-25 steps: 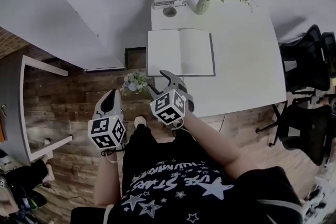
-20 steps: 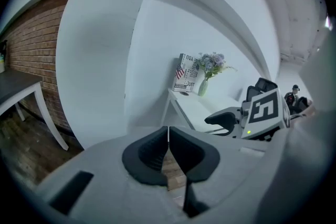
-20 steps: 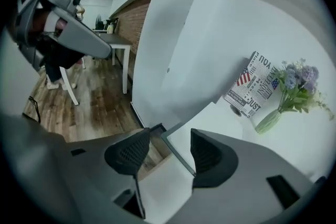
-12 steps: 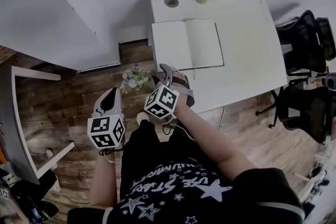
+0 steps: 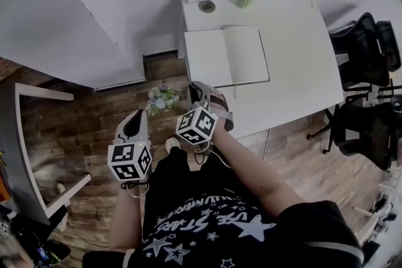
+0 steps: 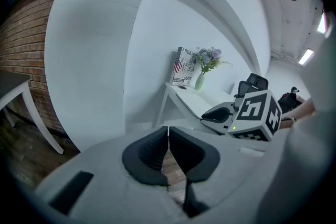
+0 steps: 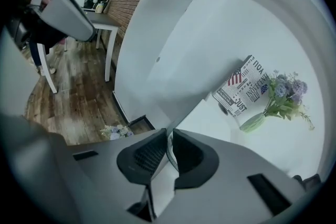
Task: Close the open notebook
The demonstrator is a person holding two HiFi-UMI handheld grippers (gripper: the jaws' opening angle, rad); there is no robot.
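From the head view, the open notebook (image 5: 226, 56) lies flat on the white worktop (image 5: 295, 72), pages up, just ahead of my right claw (image 5: 200, 86). That claw hangs at the worktop's near edge, apart from the book. I judge it is staged there to get at the near page edge and fold one half over. My left claw (image 5: 134, 117) hangs to the left of it, off the worktop over the wooden floor (image 5: 94, 110) and well apart from the book, probably out of the way.

In the left gripper view, my left claw (image 6: 168, 131) is clenched on nothing, its pads meeting. The right claw (image 6: 220, 113) shows ahead and to the right.

In the right gripper view, my right claw (image 7: 169, 136) has just been closing. It is now all but clenched, with nothing between the pads. Narrow tips should slip under a cover more easily. The vase of flowers (image 7: 273, 102) stands far beyond the tips.
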